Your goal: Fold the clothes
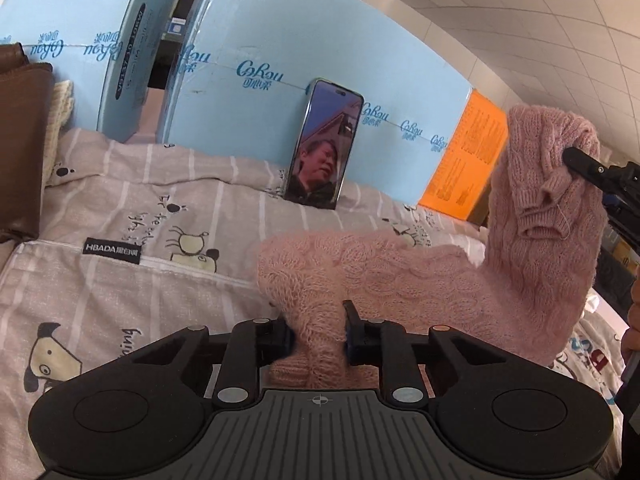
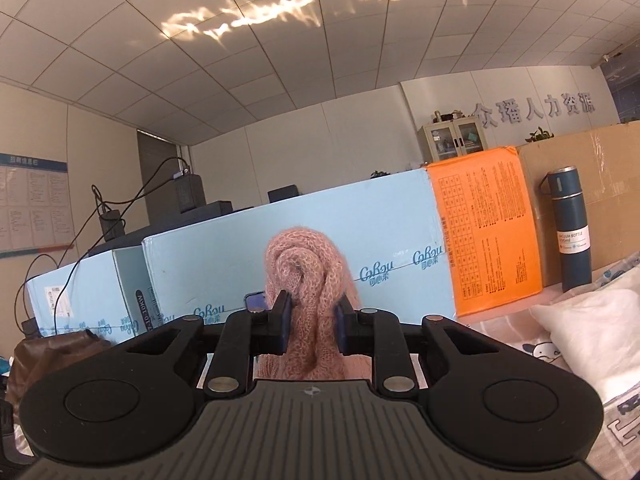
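Both of my grippers have the pink knitted sweater (image 1: pixel 400 276) pinched. The left gripper (image 1: pixel 318 326) is down low over the bed (image 1: pixel 120 208), its jaws pressed onto a bunched fold of knit at the near end. The right gripper (image 2: pixel 312 320) is raised, its jaws pinching a twisted wad of the same sweater; in the left wrist view its black tip sits buried in the cloth at the far right, with a ribbed cuff hanging loose below it. My reading of the hold: one end is kept low as an anchor and the other lifted, so the cloth between hangs free and can be drawn out or laid over. Whether this is a spread-out before folding or a fold being carried across, I cannot settle from here. The sweater's long axis runs left to right across the bed in the left wrist view, lying flat along the printed bedsheet in its middle stretch, then bending upward at the right into a steep column toward the raised gripper. The low end points toward me, and the high end points up and away to the right. A phone (image 1: pixel 324 144) stands propped against the blue boxes (image 1: pixel 260 40) at the back of the bed, well apart from the cloth. A dark flask (image 2: pixel 568 228) stands further right beside the orange box (image 2: pixel 488 232), also clear of it.
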The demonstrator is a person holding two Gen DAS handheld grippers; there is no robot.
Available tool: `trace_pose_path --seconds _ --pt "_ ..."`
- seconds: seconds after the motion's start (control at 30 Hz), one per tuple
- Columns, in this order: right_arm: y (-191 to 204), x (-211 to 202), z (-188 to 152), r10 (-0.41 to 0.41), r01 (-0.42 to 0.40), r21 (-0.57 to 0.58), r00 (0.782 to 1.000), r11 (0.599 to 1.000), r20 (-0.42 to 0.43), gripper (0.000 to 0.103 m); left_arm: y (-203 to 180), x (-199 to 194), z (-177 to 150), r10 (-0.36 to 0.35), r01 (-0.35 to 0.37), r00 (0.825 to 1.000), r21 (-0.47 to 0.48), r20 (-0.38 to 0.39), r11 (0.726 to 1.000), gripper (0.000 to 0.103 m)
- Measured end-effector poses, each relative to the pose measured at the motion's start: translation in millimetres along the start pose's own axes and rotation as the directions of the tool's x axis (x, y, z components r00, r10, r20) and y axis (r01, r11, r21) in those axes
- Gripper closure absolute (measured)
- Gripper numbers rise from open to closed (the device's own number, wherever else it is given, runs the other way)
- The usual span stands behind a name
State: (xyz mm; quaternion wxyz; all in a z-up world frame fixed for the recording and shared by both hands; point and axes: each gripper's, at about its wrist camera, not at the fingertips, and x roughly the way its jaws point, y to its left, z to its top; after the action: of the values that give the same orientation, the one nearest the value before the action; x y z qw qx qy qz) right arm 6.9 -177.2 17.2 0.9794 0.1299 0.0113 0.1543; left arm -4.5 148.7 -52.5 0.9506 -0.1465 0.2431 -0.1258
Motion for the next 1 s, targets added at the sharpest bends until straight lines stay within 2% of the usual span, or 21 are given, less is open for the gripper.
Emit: trace_pose_path --seconds 0.07,0.2,0.27,0.37,0.43,0.53,0.6,0.63,0.7,0.73,0.8,0.83,0.9,0.97,1.0 --pt "-10.9 6.1 6.0 -0.029 0.029 0.009 0.999 1.0 0.037 0.086 0.0 -7.8 12.1 0.043 -0.044 0.997 0.031 0.061 0.999 0.083" --pt "-37.0 12.1 3.6 -0.077 0.076 0.067 0.997 0.995 0.023 0.087 5.0 -20.2 36.0 0.121 -0.134 0.98 0.074 0.158 0.988 0.083" --pt "-50.3 14.9 1.7 -0.1 0.099 0.098 0.995 0.99 0.01 0.087 11.8 -19.1 43.3 0.14 -0.155 0.977 0.083 0.162 0.984 0.083" --pt "-65.6 22.7 -15.8 -0.143 0.152 0.084 0.984 0.985 -0.105 0.087 20.4 -10.9 44.6 0.156 -0.173 0.979 0.124 0.129 0.977 0.083" --pt "-75.4 28.3 -29.0 -0.172 0.188 0.066 0.966 0.98 -0.19 0.087 26.6 -5.9 41.2 0.155 -0.167 0.983 0.128 0.098 0.978 0.083" --pt "-88.0 32.3 -51.1 -0.225 0.241 0.01 0.919 0.97 -0.323 0.087 35.8 1.4 36.1 0.152 -0.158 0.987 0.133 0.05 0.979 0.083" --pt "-93.1 26.5 -60.8 -0.24 0.252 -0.017 0.894 0.967 -0.379 0.087 42.0 6.4 32.7 0.15 -0.151 0.988 0.136 0.019 0.979 0.082" --pt "-93.4 22.0 -62.8 -0.243 0.251 -0.031 0.891 0.968 -0.384 0.085 45.1 8.8 31.1 0.149 -0.148 0.989 0.138 0.003 0.979 0.081" --pt "-91.6 10.5 -66.0 -0.29 0.277 -0.089 0.887 0.957 -0.359 0.066 51.2 13.7 27.7 0.147 -0.142 0.989 0.14 -0.029 0.98 0.077" --pt "-92.0 6.4 -66.8 -0.319 0.297 -0.116 0.885 0.948 -0.34 0.052 53.7 13.7 26.2 0.14 -0.134 0.99 0.126 -0.036 0.983 0.072" --pt "-94.8 1.5 -65.6 -0.361 0.333 -0.143 0.882 0.932 -0.301 0.042 57.4 14.7 25.6 0.138 -0.133 0.99 0.096 -0.04 0.986 0.053" --pt "-96.6 -0.2 -63.4 -0.362 0.337 -0.135 0.887 0.932 -0.286 0.035 59.1 15.2 25.3 0.136 -0.132 0.99 0.081 -0.038 0.988 0.048" --pt "-94.6 -1.9 -59.0 -0.337 0.313 -0.133 0.908 0.94 -0.249 0.026 62.8 15.8 24.4 0.13 -0.128 0.991 0.046 -0.032 0.991 0.02" --pt "-89.1 1.1 -56.0 -0.269 0.239 -0.15 0.935 0.959 -0.23 0.017 67.9 17.6 24.5 0.104 -0.104 0.994 0.003 -0.033 0.995 0.016" --pt "-84.9 4.9 -56.0 -0.231 0.195 -0.163 0.942 0.967 -0.242 0.015 70.9 19.3 24.8 0.093 -0.093 0.995 -0.02 -0.04 0.995 0.016"
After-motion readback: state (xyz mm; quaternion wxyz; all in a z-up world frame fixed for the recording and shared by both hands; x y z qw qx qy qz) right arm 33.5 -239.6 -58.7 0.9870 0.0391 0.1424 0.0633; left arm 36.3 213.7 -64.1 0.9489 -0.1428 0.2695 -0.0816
